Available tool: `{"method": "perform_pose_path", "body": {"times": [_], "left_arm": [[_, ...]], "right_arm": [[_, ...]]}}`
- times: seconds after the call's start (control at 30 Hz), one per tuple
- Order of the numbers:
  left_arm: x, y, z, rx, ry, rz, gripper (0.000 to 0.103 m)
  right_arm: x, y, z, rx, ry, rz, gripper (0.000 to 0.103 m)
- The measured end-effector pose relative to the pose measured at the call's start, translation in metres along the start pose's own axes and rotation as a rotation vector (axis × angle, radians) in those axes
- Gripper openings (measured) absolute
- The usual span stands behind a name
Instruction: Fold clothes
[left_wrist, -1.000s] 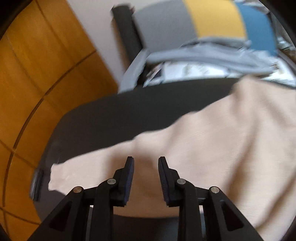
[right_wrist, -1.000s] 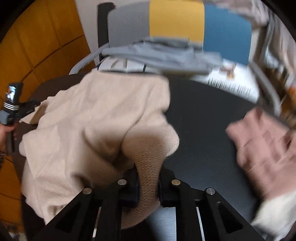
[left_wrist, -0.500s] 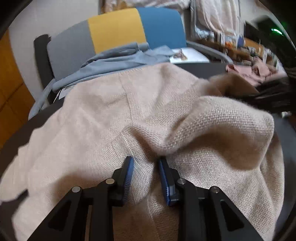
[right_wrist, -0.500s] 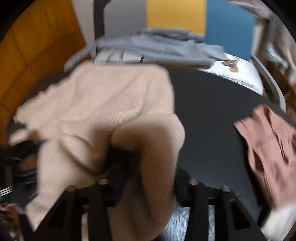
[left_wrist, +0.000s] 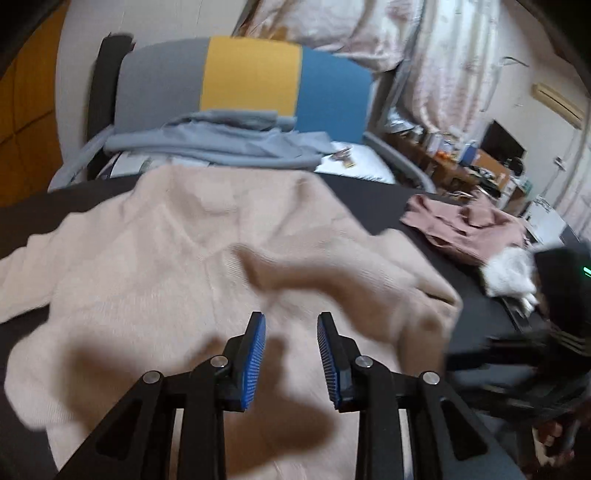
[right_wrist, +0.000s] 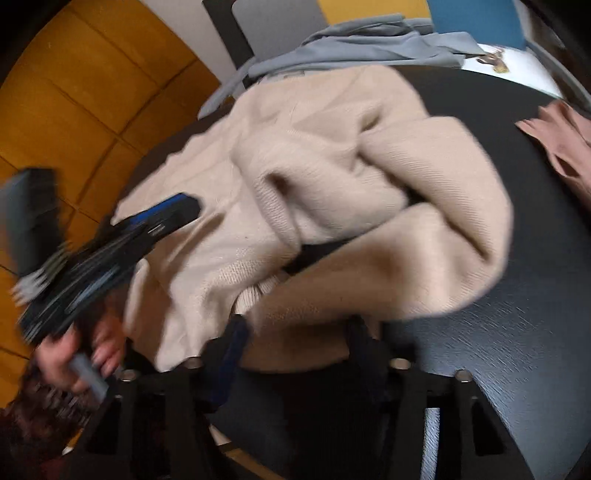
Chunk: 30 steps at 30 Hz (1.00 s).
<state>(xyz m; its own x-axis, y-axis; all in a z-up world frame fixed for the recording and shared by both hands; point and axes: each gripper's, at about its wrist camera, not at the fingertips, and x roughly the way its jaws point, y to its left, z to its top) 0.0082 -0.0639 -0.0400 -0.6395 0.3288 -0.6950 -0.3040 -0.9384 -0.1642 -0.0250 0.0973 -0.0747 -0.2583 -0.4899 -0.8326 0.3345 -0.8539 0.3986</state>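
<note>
1. A beige knitted sweater (left_wrist: 207, 258) lies spread over a dark round desk (right_wrist: 524, 332). Its far edge nearly reaches a chair with a grey, yellow and blue back (left_wrist: 251, 74).
2. One side of the sweater is bunched into a thick rolled fold (right_wrist: 424, 236) on the desk's right half, as the right wrist view shows. This looks like a sleeve or side panel brought across the body, probably as an early fold.
3. The left claw (left_wrist: 291, 350) hangs just above the middle of the sweater. Its blue ribbed pads (left_wrist: 255, 362) stand apart with nothing between them. They have just been opening wider.
4. The left claw points forward and downward at a slant. A hand (right_wrist: 74, 354) grips its handle from below, seen at the left of the right wrist view.
5. The right claw (right_wrist: 295, 343) tilts steeply down at the sweater's near hem. Its dark fingers (right_wrist: 232, 354) stand either side of the ribbed hem, which droops between them. They have just been closing in. Blur hides whether they now press the cloth.
6. A crumpled dusty pink garment (left_wrist: 465, 229) and something white and fluffy (left_wrist: 509, 273) lie apart near the right rim, likely waiting their turn.
7. A grey garment (left_wrist: 221, 144) is draped over the chair seat, off the desk.
</note>
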Motion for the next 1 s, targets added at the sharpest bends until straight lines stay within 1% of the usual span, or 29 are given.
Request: {"method": "perform_pose_path", "body": {"times": [0.03, 0.07, 0.1, 0.17, 0.2, 0.27, 0.33, 0.37, 0.4, 0.43, 0.47, 0.5, 0.6, 0.67, 0.83, 0.93, 1.0], "left_arm": [[-0.002, -0.009, -0.007, 0.043, -0.002, 0.017, 0.036], [0.005, -0.016, -0.015, 0.079, 0.021, 0.047, 0.038], [0.015, -0.022, -0.022, 0.113, 0.050, 0.080, 0.038], [0.026, -0.026, -0.031, 0.123, 0.049, 0.101, 0.039], [0.031, -0.028, -0.035, 0.125, 0.044, 0.109, 0.041], [0.034, -0.028, -0.038, 0.105, 0.039, 0.098, 0.041], [0.036, -0.026, -0.034, 0.054, 0.063, 0.082, 0.041], [0.036, -0.025, -0.031, 0.028, 0.078, 0.075, 0.039], [0.037, -0.024, -0.028, 0.007, 0.092, 0.070, 0.035], [0.037, -0.025, -0.026, -0.008, 0.104, 0.063, 0.032], [0.037, -0.026, -0.025, -0.022, 0.116, 0.055, 0.026], [0.037, -0.026, -0.024, -0.032, 0.124, 0.048, 0.018], [0.040, -0.029, -0.025, -0.048, 0.160, 0.050, 0.010], [0.041, -0.029, -0.028, -0.053, 0.175, 0.054, 0.009], [0.039, -0.028, -0.032, -0.060, 0.177, 0.072, 0.009], [0.038, -0.027, -0.034, -0.057, 0.175, 0.078, 0.009], [0.037, -0.028, -0.034, -0.050, 0.174, 0.084, 0.009]], "right_arm": [[0.008, 0.002, 0.001, -0.019, -0.011, -0.036, 0.022], [0.016, 0.004, 0.003, -0.038, -0.022, -0.072, 0.013], [0.013, 0.005, 0.004, -0.045, -0.034, -0.073, 0.010], [0.008, 0.007, 0.007, -0.060, -0.058, -0.074, 0.009], [0.000, 0.006, 0.007, -0.072, -0.071, -0.088, 0.009], [-0.014, 0.006, 0.007, -0.095, -0.098, -0.116, 0.008], [-0.032, 0.000, 0.004, -0.080, -0.125, -0.127, 0.008], [-0.040, -0.004, 0.005, -0.067, -0.134, -0.127, 0.007], [-0.048, -0.008, 0.006, -0.054, -0.144, -0.128, 0.007], [-0.054, -0.010, 0.007, -0.058, -0.153, -0.143, 0.007], [-0.060, -0.011, 0.008, -0.063, -0.161, -0.158, 0.007], [-0.065, -0.013, 0.009, -0.067, -0.170, -0.174, 0.007], [-0.082, -0.017, 0.017, -0.086, -0.201, -0.231, 0.007], [-0.093, -0.021, 0.028, -0.105, -0.226, -0.283, 0.007], [-0.129, -0.032, 0.041, -0.124, -0.290, -0.387, 0.007], [-0.147, -0.033, 0.046, -0.160, -0.325, -0.479, 0.007], [-0.147, -0.034, 0.047, -0.167, -0.323, -0.489, 0.007]]}}
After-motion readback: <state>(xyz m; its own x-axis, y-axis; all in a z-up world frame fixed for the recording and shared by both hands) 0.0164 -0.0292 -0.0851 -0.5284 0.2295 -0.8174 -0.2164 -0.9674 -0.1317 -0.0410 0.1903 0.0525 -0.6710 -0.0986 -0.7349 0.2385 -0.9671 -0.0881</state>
